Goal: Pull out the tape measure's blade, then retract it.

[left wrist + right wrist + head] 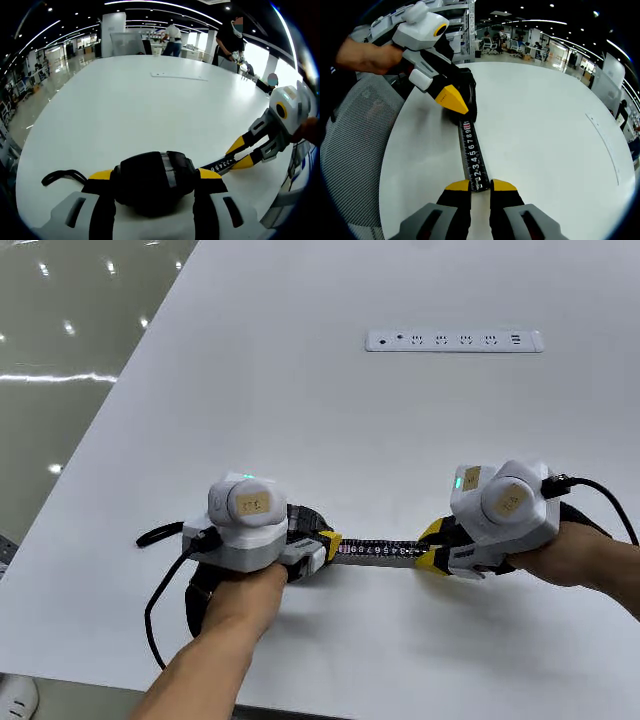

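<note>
The black tape measure case (152,181) sits between the yellow-tipped jaws of my left gripper (320,549), which is shut on it. A short length of black blade (378,549) with white numbers runs out of the case (465,97) across the white table. My right gripper (480,186) is shut on the blade's end (476,183). In the head view the right gripper (432,545) is at the right, the left one at the left. The right gripper (239,154) holding the blade (220,163) shows in the left gripper view. A black wrist strap (61,176) trails from the case.
A white power strip (454,341) lies flat on the far part of the white table (300,390). The table's near edge (90,665) runs just behind my hands. A mesh chair back (355,145) stands beside the table. People (172,37) stand far off.
</note>
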`<state>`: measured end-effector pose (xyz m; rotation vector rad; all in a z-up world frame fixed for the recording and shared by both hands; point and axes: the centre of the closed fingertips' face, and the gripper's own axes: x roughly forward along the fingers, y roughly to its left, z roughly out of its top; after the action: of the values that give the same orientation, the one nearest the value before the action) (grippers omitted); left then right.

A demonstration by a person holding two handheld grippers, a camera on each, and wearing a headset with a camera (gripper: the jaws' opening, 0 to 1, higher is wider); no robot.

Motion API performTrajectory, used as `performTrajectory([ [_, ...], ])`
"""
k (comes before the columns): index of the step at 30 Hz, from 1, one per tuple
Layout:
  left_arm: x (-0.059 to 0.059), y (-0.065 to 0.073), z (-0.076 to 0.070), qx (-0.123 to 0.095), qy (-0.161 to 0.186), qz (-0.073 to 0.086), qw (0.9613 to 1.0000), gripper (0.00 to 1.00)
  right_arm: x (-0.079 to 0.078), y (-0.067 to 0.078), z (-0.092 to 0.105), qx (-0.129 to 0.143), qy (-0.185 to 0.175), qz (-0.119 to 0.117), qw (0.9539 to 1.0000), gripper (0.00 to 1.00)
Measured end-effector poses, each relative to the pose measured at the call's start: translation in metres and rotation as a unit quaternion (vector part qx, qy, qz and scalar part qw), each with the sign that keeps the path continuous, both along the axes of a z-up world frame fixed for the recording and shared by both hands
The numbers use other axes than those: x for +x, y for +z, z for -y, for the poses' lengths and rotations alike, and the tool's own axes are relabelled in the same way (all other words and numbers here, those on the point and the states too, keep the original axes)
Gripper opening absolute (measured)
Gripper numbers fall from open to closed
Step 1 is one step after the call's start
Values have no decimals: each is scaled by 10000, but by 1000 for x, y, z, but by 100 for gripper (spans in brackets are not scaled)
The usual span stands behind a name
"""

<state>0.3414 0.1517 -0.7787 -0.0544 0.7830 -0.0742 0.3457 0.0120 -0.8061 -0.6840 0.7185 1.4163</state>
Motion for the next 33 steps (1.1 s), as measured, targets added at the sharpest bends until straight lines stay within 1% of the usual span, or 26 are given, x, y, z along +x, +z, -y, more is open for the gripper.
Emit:
performTrajectory([
  [9, 0, 0, 0, -26, 15, -4, 10000, 58, -2, -1, -15, 16, 88, 11, 10000, 10],
  [25, 0, 0, -1, -52, 24, -7, 10000, 58, -7, -2, -46, 125, 208, 4, 9997, 10],
  [33, 2, -2, -2, -75, 44, -10, 10000, 58, -7, -3, -57, 159, 230, 20, 9996, 10],
])
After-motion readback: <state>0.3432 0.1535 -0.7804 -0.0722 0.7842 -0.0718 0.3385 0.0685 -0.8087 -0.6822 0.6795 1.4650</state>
